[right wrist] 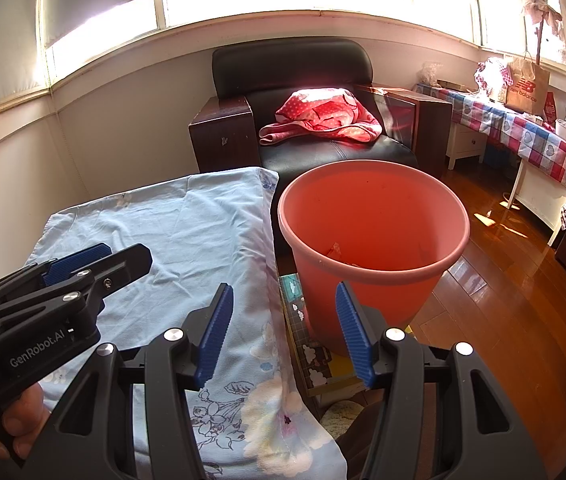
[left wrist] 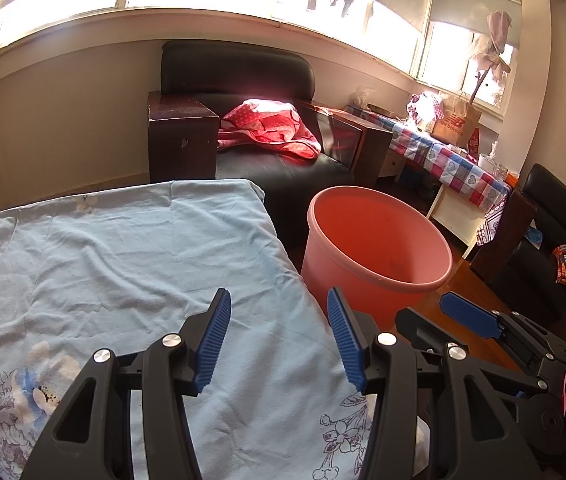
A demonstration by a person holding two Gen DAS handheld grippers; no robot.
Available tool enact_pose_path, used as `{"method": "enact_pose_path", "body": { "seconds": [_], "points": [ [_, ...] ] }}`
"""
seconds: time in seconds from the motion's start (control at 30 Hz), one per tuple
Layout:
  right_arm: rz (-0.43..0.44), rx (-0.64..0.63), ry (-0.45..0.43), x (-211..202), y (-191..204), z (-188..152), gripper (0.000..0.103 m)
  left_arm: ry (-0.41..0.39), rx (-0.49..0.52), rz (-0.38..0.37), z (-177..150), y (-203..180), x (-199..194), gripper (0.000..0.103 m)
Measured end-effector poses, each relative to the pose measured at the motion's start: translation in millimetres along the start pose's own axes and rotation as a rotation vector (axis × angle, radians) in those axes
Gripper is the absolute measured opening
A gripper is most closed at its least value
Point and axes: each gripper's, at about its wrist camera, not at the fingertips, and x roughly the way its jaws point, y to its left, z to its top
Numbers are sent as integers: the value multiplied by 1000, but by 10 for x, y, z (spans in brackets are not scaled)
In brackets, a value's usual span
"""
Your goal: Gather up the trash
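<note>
A pink plastic bin [left wrist: 377, 248] stands on the floor just right of a surface covered by a light blue floral cloth [left wrist: 123, 264]. In the right wrist view the bin [right wrist: 371, 240] holds a few scraps at its bottom. My left gripper [left wrist: 279, 340] is open and empty above the cloth's right edge. My right gripper [right wrist: 283, 332] is open and empty, hovering over the gap between the blue cloth [right wrist: 163, 236] and the bin. No loose trash shows on the cloth.
A black armchair [left wrist: 239, 92] with a red blanket [left wrist: 271, 128] stands behind the bin. A side table with a checked cloth [left wrist: 443, 156] and a paper bag [left wrist: 457, 120] runs along the right wall. Wooden floor [right wrist: 495, 292] lies right of the bin.
</note>
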Motion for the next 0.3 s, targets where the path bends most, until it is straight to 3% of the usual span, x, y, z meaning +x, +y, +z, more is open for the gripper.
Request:
{"method": "enact_pose_path", "body": {
  "seconds": [0.3],
  "points": [
    [-1, -2, 0, 5, 3, -4, 54, 17, -8, -7, -55, -14, -12, 50]
  ]
}}
